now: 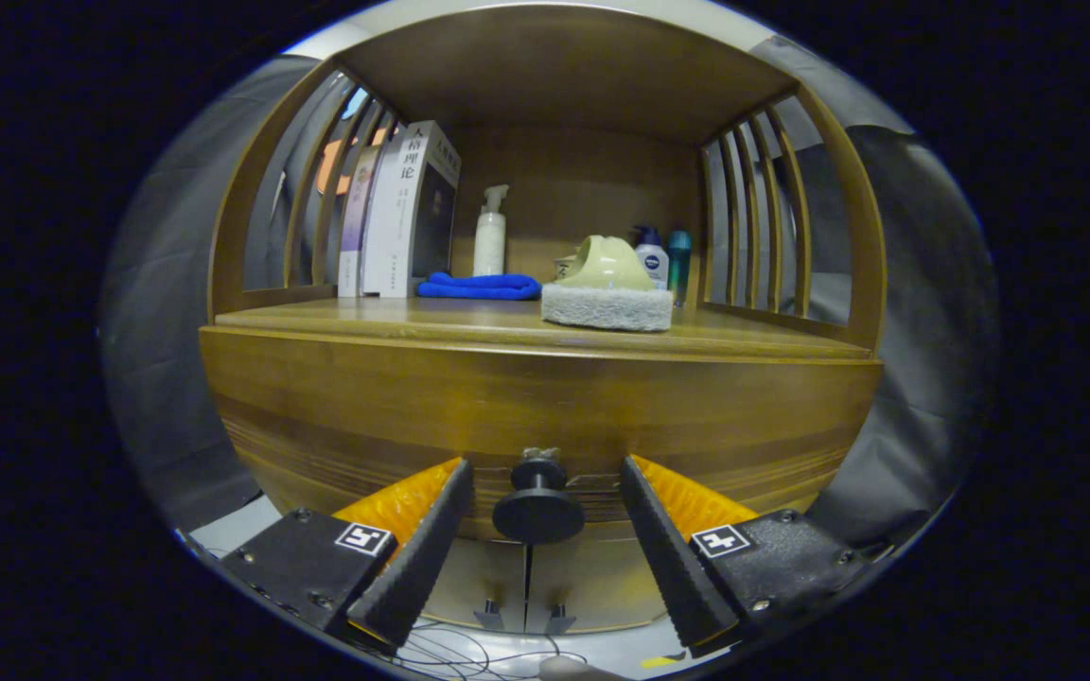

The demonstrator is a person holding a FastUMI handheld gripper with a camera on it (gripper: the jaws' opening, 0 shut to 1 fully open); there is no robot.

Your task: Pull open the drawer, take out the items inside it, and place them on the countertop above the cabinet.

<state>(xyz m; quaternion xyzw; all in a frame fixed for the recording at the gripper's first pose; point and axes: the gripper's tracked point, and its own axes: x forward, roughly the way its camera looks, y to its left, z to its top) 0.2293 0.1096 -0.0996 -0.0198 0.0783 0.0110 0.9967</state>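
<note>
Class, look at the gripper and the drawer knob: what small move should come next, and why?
Probably close the fingers on the knob. The gripper is open with the knob centred between its fingers, neither touching it, and the drawer looks shut.

The drawer (545,416) is shut, so its inside is hidden. Beyond the open gripper (545,478), the sponge (606,288) hides part of the bottles (663,255).

**A:** What lies ahead of the tool (539,473)?

**B:** The drawer knob (538,506) sits between its parted fingers, untouched. Above, on the bench (469,322): books (403,213) left, a cloth (479,286) and pump bottle (490,232) centre, a scrubber (607,295) right, two bottles (663,260) behind.
</note>
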